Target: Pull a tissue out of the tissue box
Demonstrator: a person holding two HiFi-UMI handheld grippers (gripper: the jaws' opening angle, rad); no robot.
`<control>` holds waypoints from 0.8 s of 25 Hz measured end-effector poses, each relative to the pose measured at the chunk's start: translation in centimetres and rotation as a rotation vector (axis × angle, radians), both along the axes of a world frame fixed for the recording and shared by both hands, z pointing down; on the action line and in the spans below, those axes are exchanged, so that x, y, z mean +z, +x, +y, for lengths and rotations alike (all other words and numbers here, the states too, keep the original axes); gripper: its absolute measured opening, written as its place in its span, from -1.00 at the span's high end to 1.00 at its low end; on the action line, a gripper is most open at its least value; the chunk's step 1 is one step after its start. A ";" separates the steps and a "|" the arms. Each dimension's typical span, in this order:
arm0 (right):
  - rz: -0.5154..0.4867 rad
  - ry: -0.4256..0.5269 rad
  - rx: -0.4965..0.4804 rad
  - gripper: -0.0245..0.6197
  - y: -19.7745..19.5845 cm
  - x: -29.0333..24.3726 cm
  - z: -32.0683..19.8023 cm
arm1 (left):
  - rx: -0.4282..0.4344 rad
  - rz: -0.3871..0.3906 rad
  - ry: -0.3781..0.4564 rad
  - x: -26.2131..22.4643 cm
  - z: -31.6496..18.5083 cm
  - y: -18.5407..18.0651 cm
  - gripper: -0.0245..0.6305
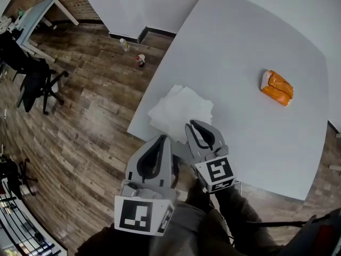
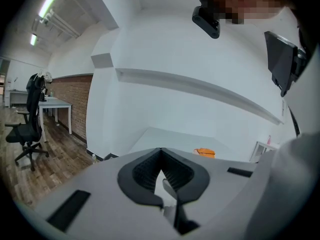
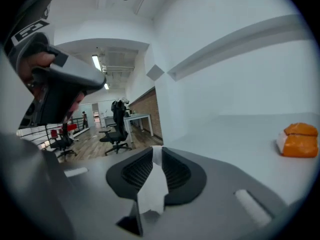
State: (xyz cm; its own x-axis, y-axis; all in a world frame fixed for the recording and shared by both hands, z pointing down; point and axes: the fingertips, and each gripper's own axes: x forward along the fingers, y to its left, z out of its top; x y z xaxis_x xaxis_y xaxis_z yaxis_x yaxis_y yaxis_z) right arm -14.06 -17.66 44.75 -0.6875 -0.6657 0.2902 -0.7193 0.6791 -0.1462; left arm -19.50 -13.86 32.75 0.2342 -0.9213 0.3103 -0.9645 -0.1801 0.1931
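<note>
An orange tissue pack (image 1: 277, 87) lies at the right of the white table (image 1: 240, 41); it also shows far off as the tissue pack (image 2: 205, 153) and at the right edge as the tissue pack (image 3: 300, 140). A heap of pulled white tissues (image 1: 181, 110) rests at the table's near left edge. My right gripper (image 1: 193, 126) hovers over that heap, and its jaws stand close together on a white tissue (image 3: 152, 184) that hangs down between them. My left gripper (image 1: 164, 139) is just left of it, off the table's edge, shut with nothing seen in it.
Wooden floor lies left of the table, with a bottle (image 1: 124, 44) and a small red-and-white object (image 1: 140, 60) near the table's far corner. A black office chair (image 1: 37, 81) and a white desk (image 1: 40, 12) stand further left. White walls lie behind the table.
</note>
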 end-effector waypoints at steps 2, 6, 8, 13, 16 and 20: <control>-0.012 -0.056 -0.029 0.76 -0.5 1.2 1.3 | -0.001 -0.007 0.005 -0.3 0.7 0.1 0.93; -0.031 -0.119 -0.045 0.63 -0.3 2.0 3.1 | 0.006 -0.014 0.028 -1.2 2.0 0.9 0.93; -0.035 -0.138 -0.046 0.55 0.2 2.2 4.2 | 0.011 -0.013 0.038 -1.6 2.7 1.6 0.93; -0.063 -0.151 -0.033 0.47 2.8 1.1 7.5 | 0.043 -0.007 0.069 -3.1 4.9 4.6 0.93; -0.092 -0.099 -0.010 0.47 5.4 -1.9 9.4 | 0.064 0.000 0.099 -4.3 6.5 7.2 0.93; -0.167 -0.001 0.036 0.48 10.1 -8.4 10.8 | 0.081 0.007 0.153 -6.3 8.1 11.0 0.93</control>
State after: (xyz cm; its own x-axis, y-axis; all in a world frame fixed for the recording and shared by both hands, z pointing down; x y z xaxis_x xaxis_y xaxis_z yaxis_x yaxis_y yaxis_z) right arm -3.96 -6.82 36.33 -0.7022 -0.6903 0.1743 -0.7085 0.6536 -0.2661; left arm -8.51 -5.72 26.49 0.3116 -0.9357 0.1655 -0.9442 -0.2854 0.1642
